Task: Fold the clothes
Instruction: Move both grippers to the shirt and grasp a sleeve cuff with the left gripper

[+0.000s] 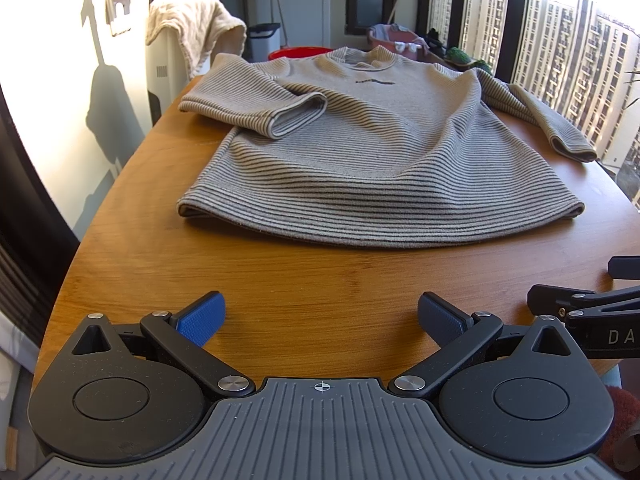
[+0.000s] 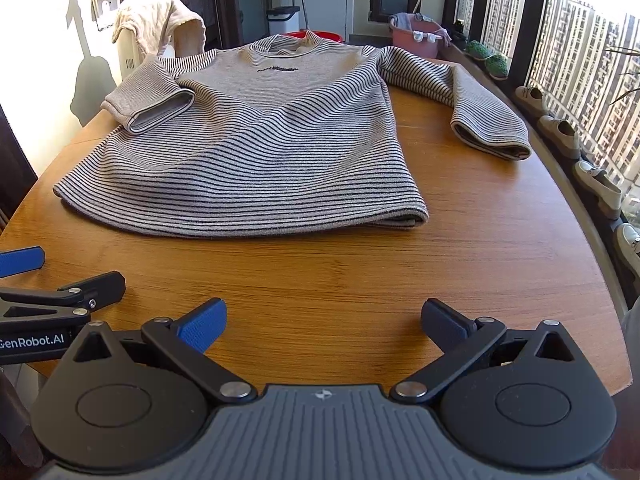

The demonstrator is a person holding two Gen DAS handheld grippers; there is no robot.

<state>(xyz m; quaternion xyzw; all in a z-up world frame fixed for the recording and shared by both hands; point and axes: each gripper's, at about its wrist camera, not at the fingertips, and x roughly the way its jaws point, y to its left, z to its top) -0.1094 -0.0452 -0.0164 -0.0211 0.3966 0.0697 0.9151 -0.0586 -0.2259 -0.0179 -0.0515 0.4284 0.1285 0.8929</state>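
A beige sweater with thin dark stripes (image 1: 360, 152) (image 2: 256, 148) lies front up on the wooden table (image 1: 280, 296) (image 2: 460, 264), collar away from me. Its left sleeve (image 1: 256, 108) (image 2: 152, 100) is bent inward over the body. The right sleeve (image 1: 552, 120) (image 2: 480, 116) stretches out toward the window side. My left gripper (image 1: 320, 316) is open above the near table edge, short of the hem, with nothing between its blue pads. My right gripper (image 2: 322, 318) is open too, also short of the hem. Each view catches the other gripper at its side edge.
A cream cloth (image 1: 192, 20) hangs over a white appliance beyond the table's far left. A red basin (image 1: 298, 53) and a pink basket (image 2: 416, 36) sit behind the sweater. Windows run along the right, with several shoes (image 2: 560, 132) on the sill below.
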